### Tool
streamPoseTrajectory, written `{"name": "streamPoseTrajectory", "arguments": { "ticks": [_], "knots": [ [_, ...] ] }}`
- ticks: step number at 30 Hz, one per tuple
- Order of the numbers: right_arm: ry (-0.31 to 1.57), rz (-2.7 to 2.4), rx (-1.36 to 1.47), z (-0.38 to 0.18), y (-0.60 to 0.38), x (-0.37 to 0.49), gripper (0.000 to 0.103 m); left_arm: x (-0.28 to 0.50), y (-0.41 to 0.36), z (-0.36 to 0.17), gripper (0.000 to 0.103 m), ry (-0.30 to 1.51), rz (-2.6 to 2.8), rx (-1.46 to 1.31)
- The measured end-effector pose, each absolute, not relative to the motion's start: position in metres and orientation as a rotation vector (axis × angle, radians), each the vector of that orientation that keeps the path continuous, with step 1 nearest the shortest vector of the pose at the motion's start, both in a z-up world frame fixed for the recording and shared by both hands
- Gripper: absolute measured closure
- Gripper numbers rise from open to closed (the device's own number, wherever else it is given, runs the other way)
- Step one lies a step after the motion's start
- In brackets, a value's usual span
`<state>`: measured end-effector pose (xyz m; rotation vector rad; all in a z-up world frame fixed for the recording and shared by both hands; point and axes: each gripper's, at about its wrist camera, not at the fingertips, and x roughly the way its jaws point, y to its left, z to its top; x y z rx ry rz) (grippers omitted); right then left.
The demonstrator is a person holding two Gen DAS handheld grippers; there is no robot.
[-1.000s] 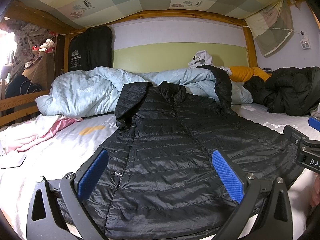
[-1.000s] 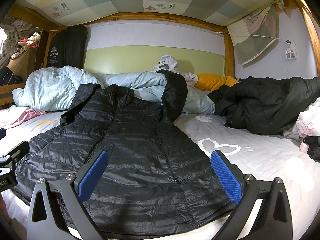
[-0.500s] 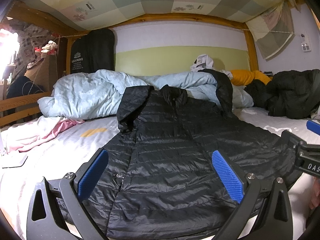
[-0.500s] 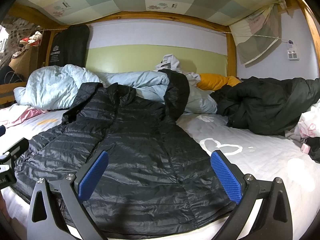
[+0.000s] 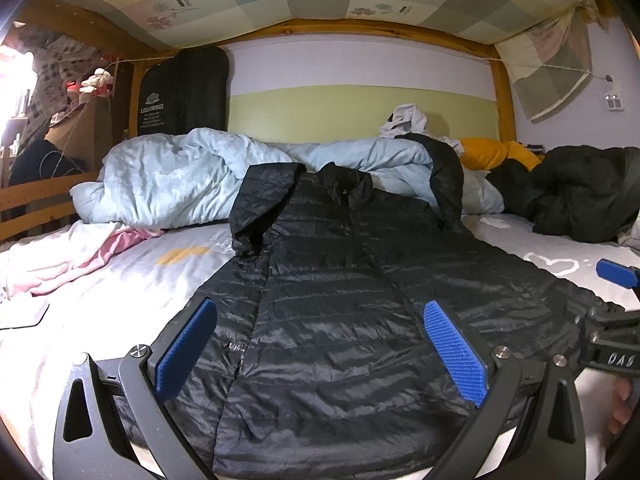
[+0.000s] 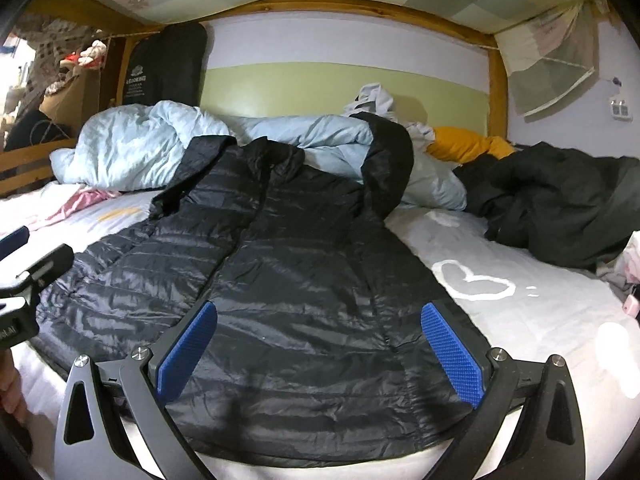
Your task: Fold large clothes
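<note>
In the left wrist view the left gripper (image 5: 320, 354) hovers spread wide, grasping nothing, over the hem of the black puffer jacket (image 5: 340, 300), which lies flat on the bed (image 5: 120, 292). A light blue duvet (image 5: 168, 176) is heaped at 11 o'clock and a dark coat (image 5: 580, 196) at 2 o'clock. In the right wrist view the right gripper (image 6: 318, 354) is likewise released above the jacket's hem, with the yellow pillow (image 6: 468, 142) at 1 o'clock behind the duvet.
</note>
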<state>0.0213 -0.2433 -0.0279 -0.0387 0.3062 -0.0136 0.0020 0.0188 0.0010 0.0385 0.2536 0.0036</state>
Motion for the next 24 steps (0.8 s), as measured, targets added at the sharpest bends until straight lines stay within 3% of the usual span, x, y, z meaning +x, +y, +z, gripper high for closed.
{"name": "streamPoseTrajectory", "arguments": {
  "ticks": [8, 19, 24],
  "knots": [
    [0.279, -0.033, 0.089, -0.014, -0.258, 0.006, 0.0, -0.004, 0.009, 0.006, 0.002, 0.302, -0.029, 0.065],
    [0.397, -0.008, 0.065, 0.019, -0.257, -0.005, 0.0, -0.018, 0.011, 0.044, 0.003, 0.4, -0.051, 0.03],
    [0.417, 0.02, 0.023, 0.032, -0.251, -0.015, 0.005, -0.02, 0.015, 0.053, 0.003, 0.484, -0.026, 0.002]
  ]
}}
